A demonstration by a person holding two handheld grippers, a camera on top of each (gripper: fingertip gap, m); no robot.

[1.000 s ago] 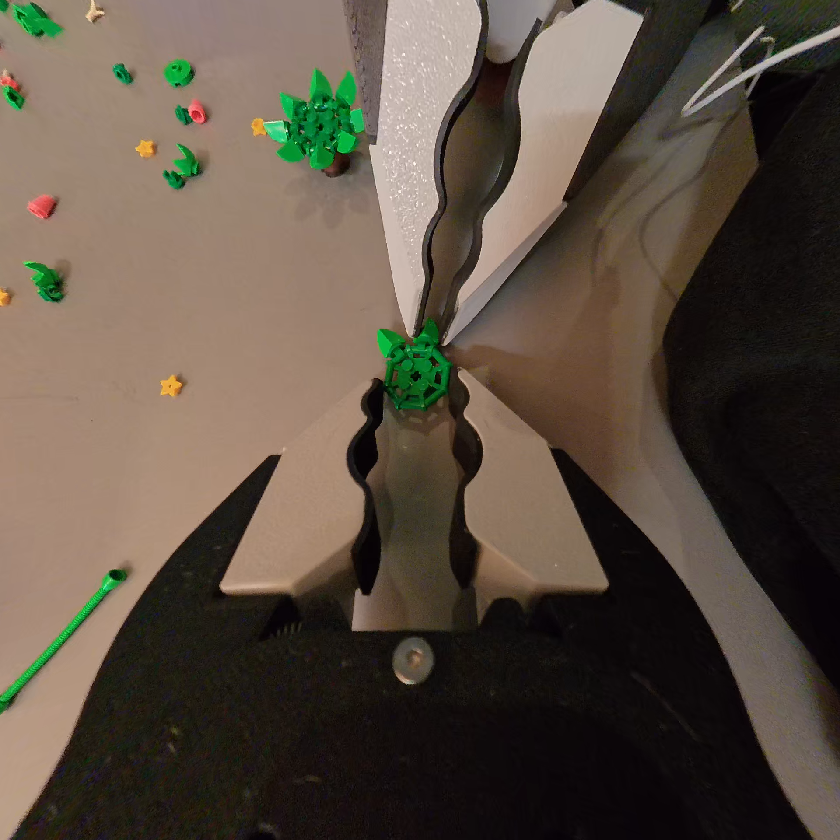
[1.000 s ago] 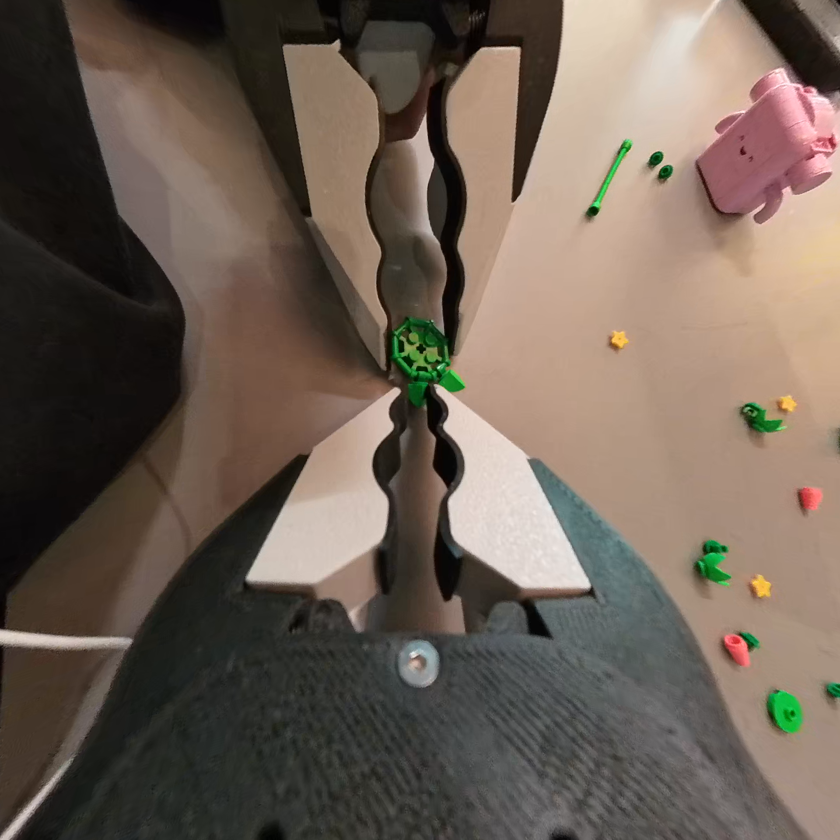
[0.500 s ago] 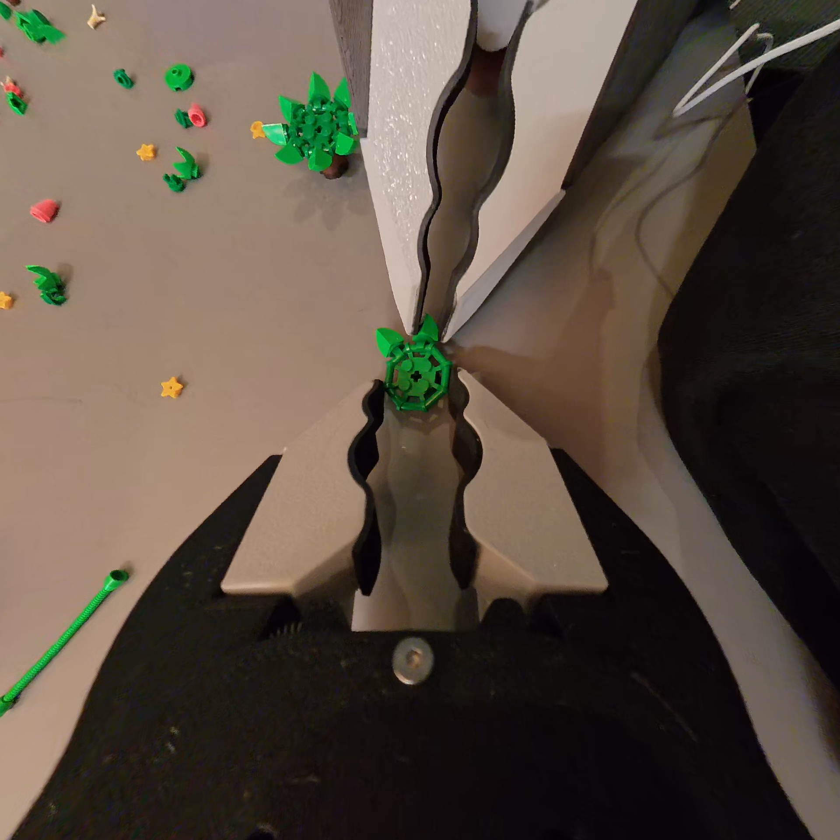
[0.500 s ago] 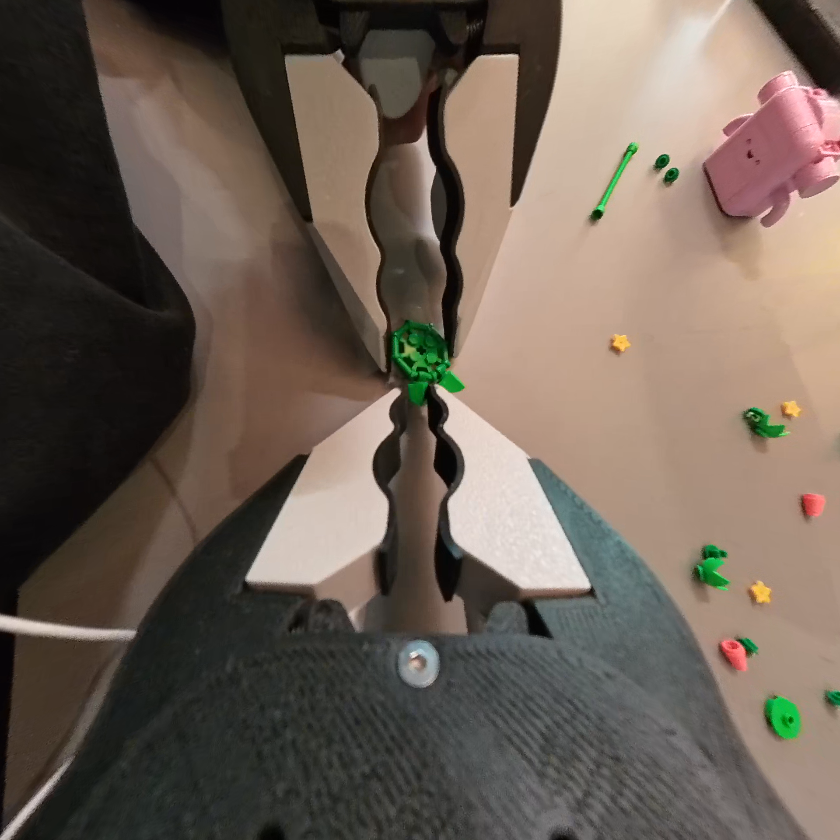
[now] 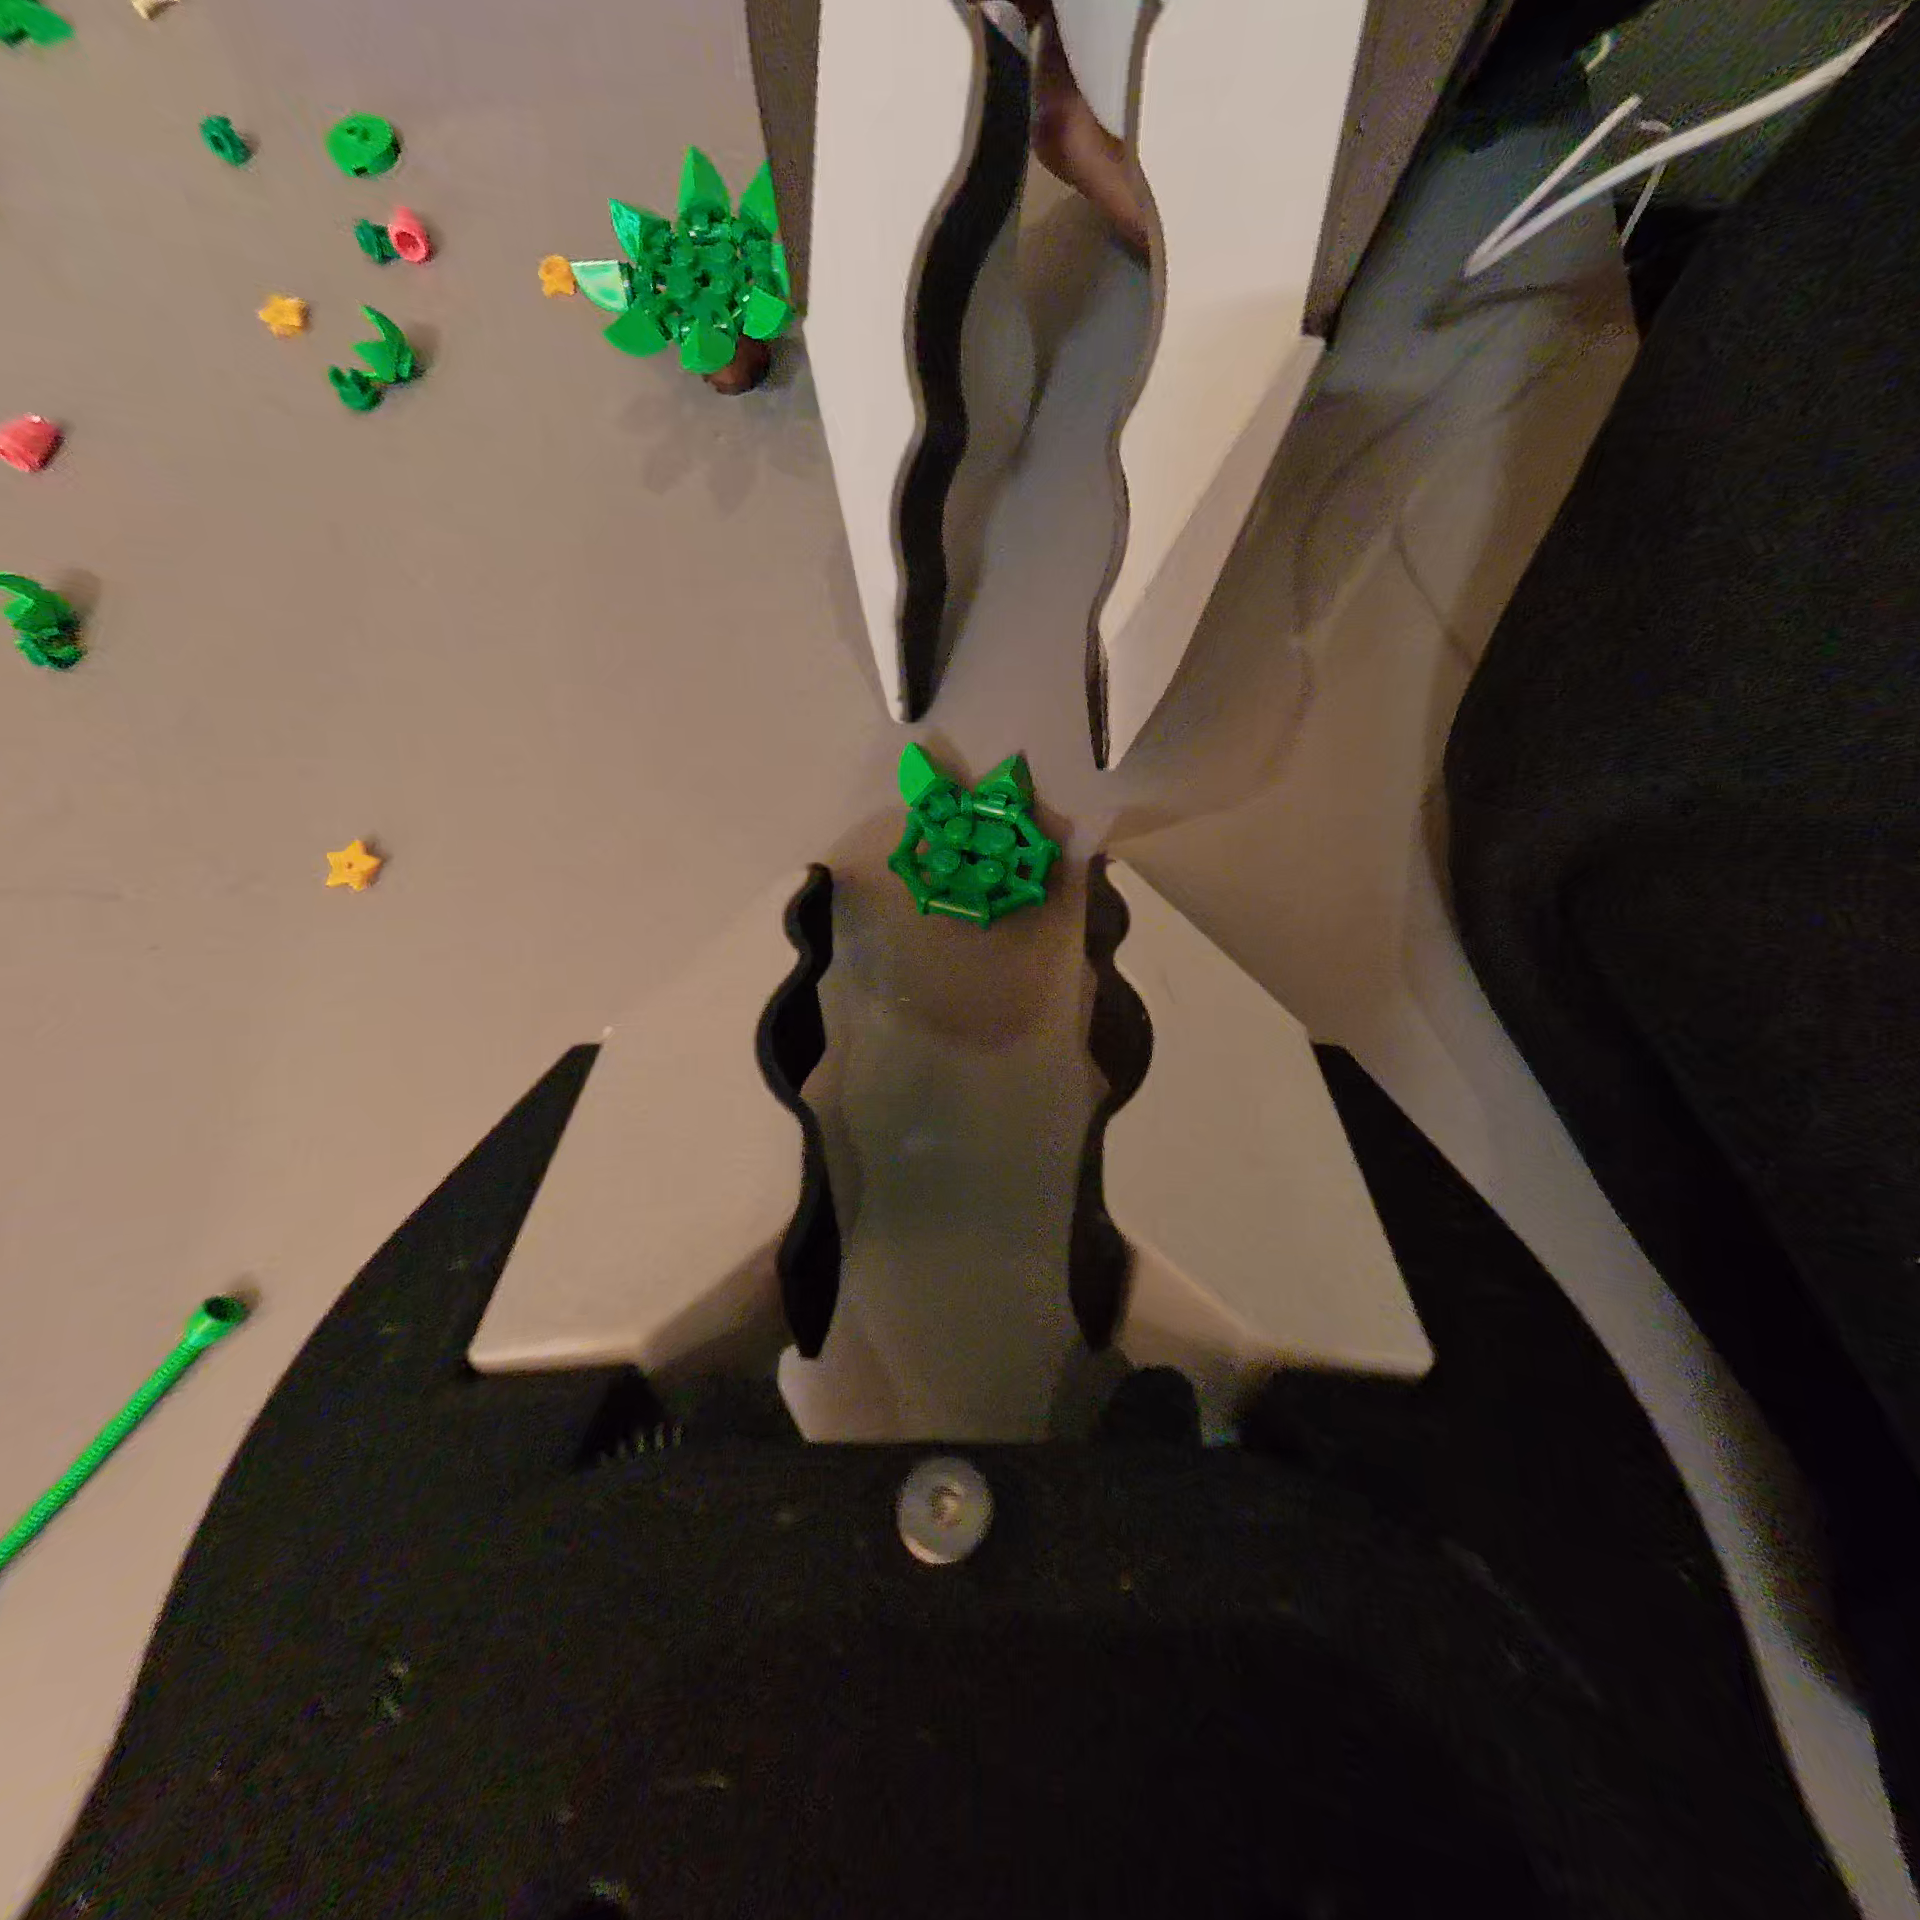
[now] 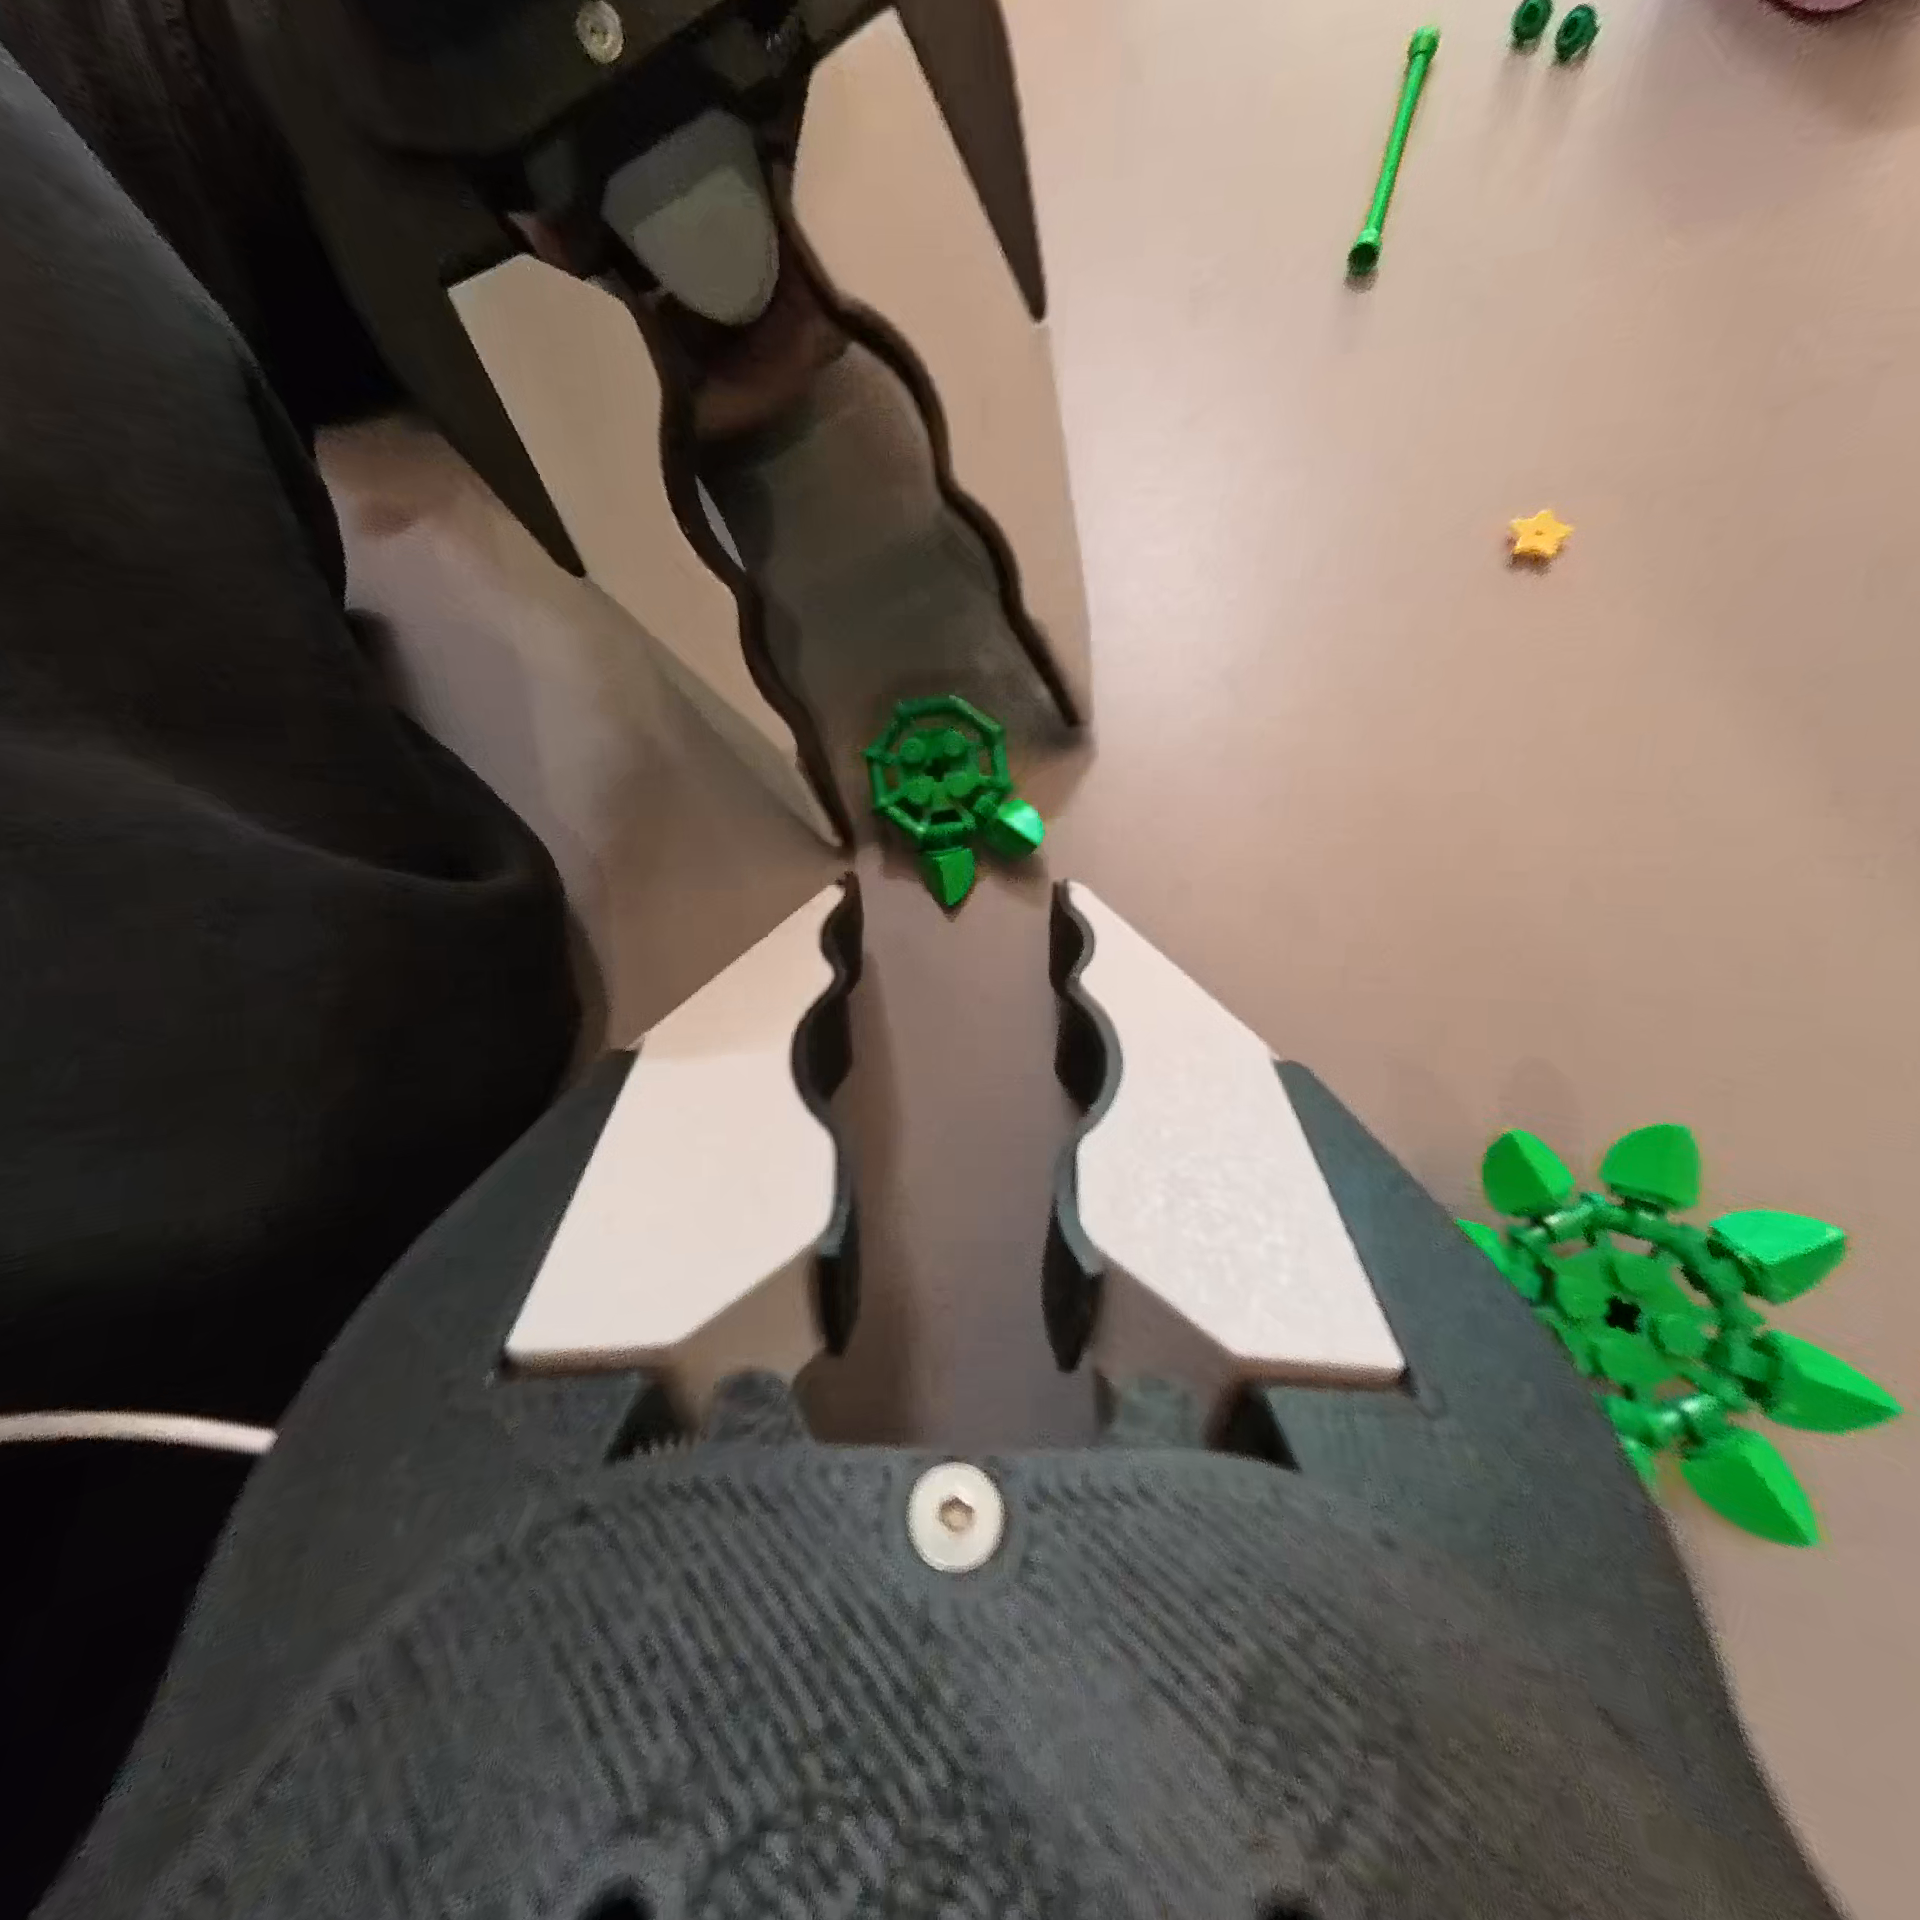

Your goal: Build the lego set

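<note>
Lighting: dim, warm, from overhead. Soft shadows on table (image 5: 520,675) beside leafy cluster (image 5: 696,281). Right wrist view: motion blur on leafy cluster (image 6: 1683,1320), right of gripper. Both views: wide-angle bending at edges; near housing dark, soft.

I see a green web piece (image 5: 975,860) with two green leaves, on a tan table (image 5: 520,675). Far left, a green leafy plant (image 5: 694,278) on a brown base. Scattered: yellow stars (image 5: 353,864), pink cones (image 5: 29,443), a green rod (image 5: 114,1429). My grippers' fingers (image 5: 665,1174) are pale grey with black wavy pads; their bodies are black, ribbed in the right wrist view. Dark fabric (image 6: 208,727) at the near edge.
</note>
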